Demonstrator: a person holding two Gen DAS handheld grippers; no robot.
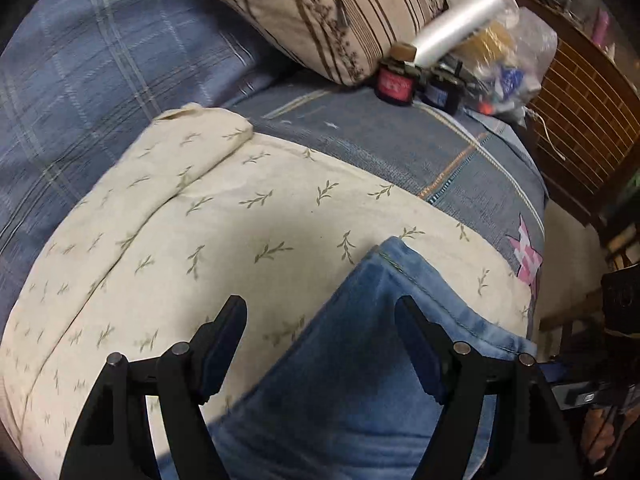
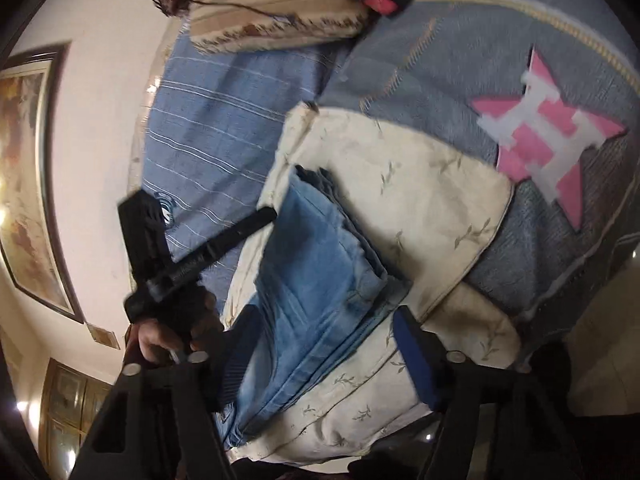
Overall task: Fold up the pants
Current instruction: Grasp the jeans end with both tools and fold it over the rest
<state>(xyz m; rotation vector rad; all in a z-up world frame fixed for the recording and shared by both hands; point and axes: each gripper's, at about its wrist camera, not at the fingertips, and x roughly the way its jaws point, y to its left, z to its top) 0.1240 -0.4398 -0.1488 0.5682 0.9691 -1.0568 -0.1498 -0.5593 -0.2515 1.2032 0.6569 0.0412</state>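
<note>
The pants are light blue jeans (image 1: pixel 360 360), folded into a stack on a cream cloth with a leaf print (image 1: pixel 208 240). In the right wrist view the jeans (image 2: pixel 320 280) show as a layered bundle on the cream cloth (image 2: pixel 420 184). My left gripper (image 1: pixel 320 320) is open and empty, its jaws wide apart above the jeans' corner. My right gripper (image 2: pixel 324 328) is open and empty, straddling the near end of the bundle. The left gripper (image 2: pixel 192 264), held by a hand, shows at the left of the right wrist view.
A striped pillow (image 1: pixel 320 12) lies at the far end of the bed, on a blue plaid sheet (image 1: pixel 80 80). A grey-blue quilt with a pink patch (image 2: pixel 548 136) covers the bed. Small jars (image 1: pixel 394 86), a plastic roll (image 1: pixel 456 24) and a bag (image 1: pixel 508 64) sit by the pillow. A wooden headboard (image 1: pixel 580 120) stands right.
</note>
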